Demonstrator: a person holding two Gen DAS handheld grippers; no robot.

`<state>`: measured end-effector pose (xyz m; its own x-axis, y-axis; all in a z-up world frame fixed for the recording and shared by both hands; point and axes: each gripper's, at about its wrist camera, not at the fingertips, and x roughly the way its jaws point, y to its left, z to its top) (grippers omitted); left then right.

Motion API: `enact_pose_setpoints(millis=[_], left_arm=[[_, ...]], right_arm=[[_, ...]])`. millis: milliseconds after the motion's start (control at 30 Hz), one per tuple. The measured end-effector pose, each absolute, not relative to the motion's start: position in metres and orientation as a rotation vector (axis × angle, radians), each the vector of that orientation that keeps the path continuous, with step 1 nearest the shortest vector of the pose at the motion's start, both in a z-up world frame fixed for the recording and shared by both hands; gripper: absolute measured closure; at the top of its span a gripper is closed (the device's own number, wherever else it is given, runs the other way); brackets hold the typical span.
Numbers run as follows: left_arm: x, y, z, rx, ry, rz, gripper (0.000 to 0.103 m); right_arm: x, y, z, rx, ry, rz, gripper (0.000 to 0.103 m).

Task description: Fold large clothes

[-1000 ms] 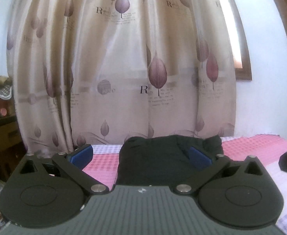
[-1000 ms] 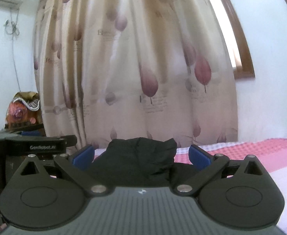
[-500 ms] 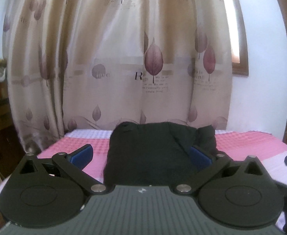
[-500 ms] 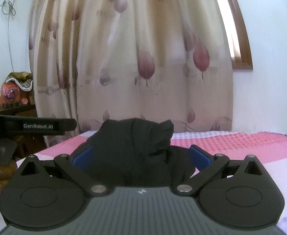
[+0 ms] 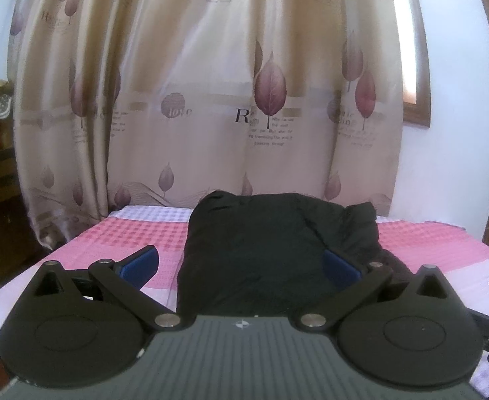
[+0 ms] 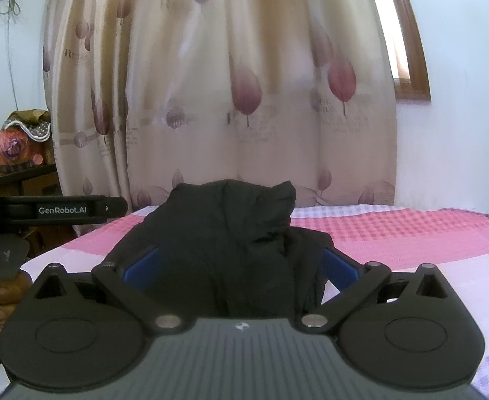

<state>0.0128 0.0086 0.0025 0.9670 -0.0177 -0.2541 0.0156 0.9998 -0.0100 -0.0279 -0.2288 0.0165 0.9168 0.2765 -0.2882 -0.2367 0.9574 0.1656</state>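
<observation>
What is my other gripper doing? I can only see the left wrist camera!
Observer: The right gripper is open, jaws either side of the black garment.
Operator: Is the cloth flat there?
Observer: No. In the right wrist view it bunches into a crumpled hump with a pointed peak.
Operator: Is it squeezed?
Observer: No. The blue pads stand wide apart, with nothing pinched.
Operator: Anything else there?
Observer: A black bar labelled GenRobot.AI sticks in from the left edge.
</observation>
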Motion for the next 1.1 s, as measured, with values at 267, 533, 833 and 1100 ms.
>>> enact_pose_setpoints(millis=[267, 533, 833, 1100], left_arm=[[0.016, 0.007, -0.003, 0.006, 0.262, -0.004, 0.000], [0.019, 0.007, -0.009, 0.019, 0.281, -0.004, 0.000], [0.022, 0.008, -0.017, 0.003, 0.295, -0.003, 0.000], [0.019, 0.008, -0.019, 0.008, 0.263, -0.018, 0.000]], right_arm=[[-0.025, -0.232, 0.014, 0.137, 0.332, 0.261, 0.000], [-0.021, -0.232, 0.009, 0.152, 0.356, 0.259, 0.000], [-0.019, -0.230, 0.006, 0.149, 0.370, 0.266, 0.000], [-0.018, -0.227, 0.007, 0.134, 0.367, 0.252, 0.000]])
